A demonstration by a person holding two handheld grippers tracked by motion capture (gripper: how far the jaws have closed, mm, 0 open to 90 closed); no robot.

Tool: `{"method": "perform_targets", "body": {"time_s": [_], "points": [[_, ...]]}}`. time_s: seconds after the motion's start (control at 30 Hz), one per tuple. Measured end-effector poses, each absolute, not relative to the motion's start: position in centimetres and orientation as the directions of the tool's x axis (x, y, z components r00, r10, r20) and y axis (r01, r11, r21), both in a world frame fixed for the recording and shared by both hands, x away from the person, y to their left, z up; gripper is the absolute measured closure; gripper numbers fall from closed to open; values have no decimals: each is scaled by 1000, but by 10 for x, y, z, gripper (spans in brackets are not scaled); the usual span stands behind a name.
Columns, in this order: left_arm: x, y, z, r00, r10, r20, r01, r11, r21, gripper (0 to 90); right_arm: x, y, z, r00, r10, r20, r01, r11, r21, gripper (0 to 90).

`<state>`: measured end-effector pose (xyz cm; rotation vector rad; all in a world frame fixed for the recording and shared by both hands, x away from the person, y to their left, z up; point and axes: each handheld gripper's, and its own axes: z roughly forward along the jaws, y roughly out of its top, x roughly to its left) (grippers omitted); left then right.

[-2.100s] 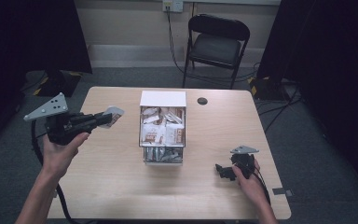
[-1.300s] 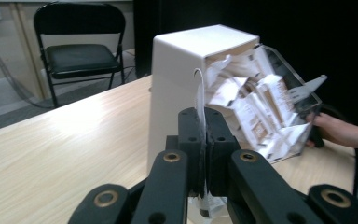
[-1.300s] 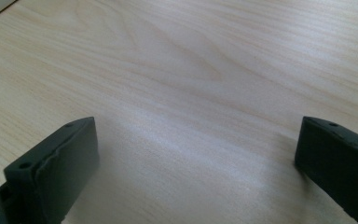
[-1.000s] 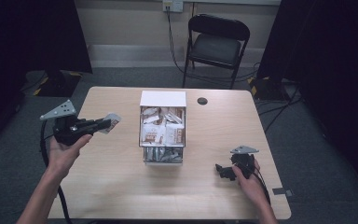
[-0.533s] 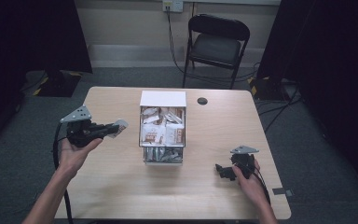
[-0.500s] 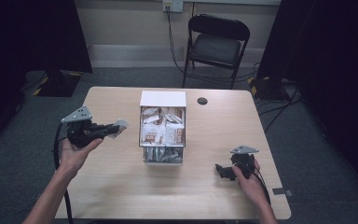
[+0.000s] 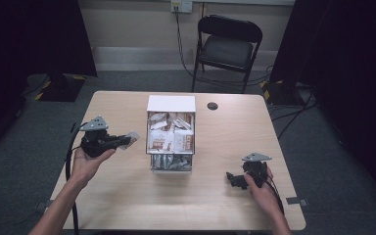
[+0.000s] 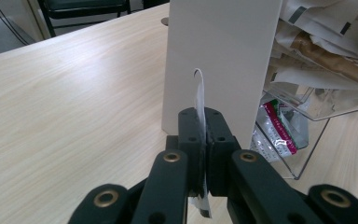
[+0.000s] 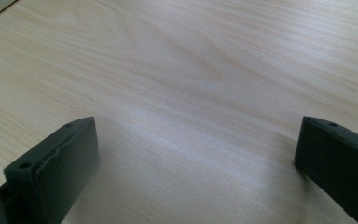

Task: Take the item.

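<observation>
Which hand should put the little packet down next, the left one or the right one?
Probably the left. The left gripper is already shut on the packet, beside the white box. The right gripper rests open on the table, holding nothing.

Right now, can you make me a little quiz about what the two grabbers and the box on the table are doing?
1. True or false: the left gripper is clamped shut on a thin white packet.
2. Which way do the right gripper jaws stand? A) wide apart with bare table between them B) shut on a packet C) shut on a cable
3. Fill in: the white box stands on a clear ____ stand that also holds packets.

Key
1. True; the packet sticks up edge-on between the pressed pads.
2. A
3. Plastic
</observation>
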<state>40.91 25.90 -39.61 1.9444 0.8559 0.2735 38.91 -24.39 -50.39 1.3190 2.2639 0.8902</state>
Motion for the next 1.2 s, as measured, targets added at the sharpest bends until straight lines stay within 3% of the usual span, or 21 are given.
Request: {"method": "perform_targets", "body": {"time_s": [0.6,0.7,1.2], "points": [[422,246,-427,719,667,-195,517,-326,792,875,389,-244,-504,-492,871,-4,635,362,682,0],[421,242,-438,726,671,-148,500,-368,784,876,389,-244,-504,-492,871,-4,635,362,682,0],[425,226,-472,722,662,-200,567,-400,720,875,389,-244,-504,-492,871,-4,635,362,682,0]]}}
